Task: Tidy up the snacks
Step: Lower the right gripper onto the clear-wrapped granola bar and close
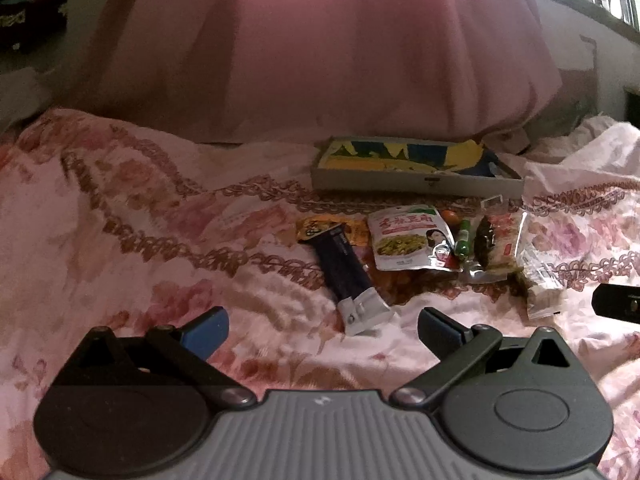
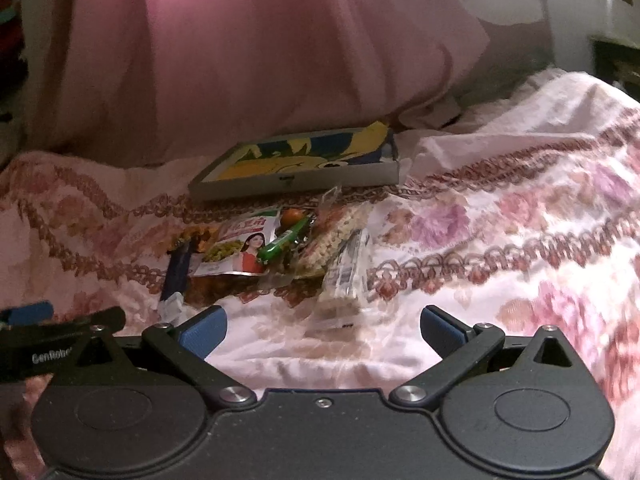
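Left gripper [image 1: 322,330]: jaws spread wide, nothing between the blue pads [image 1: 206,332], touching nothing; it hovers low over the floral bedspread [image 1: 120,200].
Right gripper [image 2: 322,330]: likewise released, jaws far apart, blue pads [image 2: 204,330] empty, held low above the same bedspread [image 2: 500,240].
Pose: both point forward and roughly level toward the snack pile (the right view also catches part of the left gripper at its lower left edge).
Dark blue bar [image 1: 346,268]: just ahead of the left gripper, slightly right of centre, its white end [image 1: 366,310] nearest the fingertips but apart from them.
White pouch with a woman's picture [image 1: 408,240]: farther ahead and to the right, beside the bar.
Green tube [image 1: 463,240]: just right of the pouch, lying against it.
Clear noodle-like packs [image 2: 344,264]: straight ahead of the right gripper, near its open jaws, not touching.
Orange packet [image 1: 320,228]: partly under the far end of the bar.
Flat box with yellow and blue print [image 1: 412,164]: beyond the pile, lying on the bedspread.
Pink curtain [image 1: 320,40]: hangs behind everything.
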Available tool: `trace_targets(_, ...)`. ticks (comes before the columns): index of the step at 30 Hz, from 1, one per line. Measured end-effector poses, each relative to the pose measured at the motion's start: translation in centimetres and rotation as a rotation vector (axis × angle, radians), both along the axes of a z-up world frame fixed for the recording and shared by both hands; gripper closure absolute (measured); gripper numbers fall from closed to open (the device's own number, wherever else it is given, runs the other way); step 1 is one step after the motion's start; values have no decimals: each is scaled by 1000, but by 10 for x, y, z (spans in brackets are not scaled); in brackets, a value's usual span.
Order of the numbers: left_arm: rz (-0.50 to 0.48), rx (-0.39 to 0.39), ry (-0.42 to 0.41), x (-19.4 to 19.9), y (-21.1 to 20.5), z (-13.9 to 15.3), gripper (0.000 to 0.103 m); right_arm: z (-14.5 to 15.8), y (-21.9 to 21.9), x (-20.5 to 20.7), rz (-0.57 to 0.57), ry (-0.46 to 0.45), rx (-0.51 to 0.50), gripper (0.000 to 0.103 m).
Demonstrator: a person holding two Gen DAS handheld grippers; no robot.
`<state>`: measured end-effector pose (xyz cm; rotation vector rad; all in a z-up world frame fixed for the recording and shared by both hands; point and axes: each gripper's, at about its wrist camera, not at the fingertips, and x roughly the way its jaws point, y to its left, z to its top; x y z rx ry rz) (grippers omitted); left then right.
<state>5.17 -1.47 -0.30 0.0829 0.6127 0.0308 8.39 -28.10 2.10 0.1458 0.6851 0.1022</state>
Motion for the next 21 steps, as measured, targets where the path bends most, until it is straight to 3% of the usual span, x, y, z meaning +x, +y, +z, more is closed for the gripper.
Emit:
trace_targets(10, 8, 37, 30, 56, -17, -3, 0, -14, -11, 53, 80, 10, -70, 0)
trace_targets(21, -168, -11, 18, 112, -63, 3, 0, -55, 11, 101, 232, 26, -285, 3)
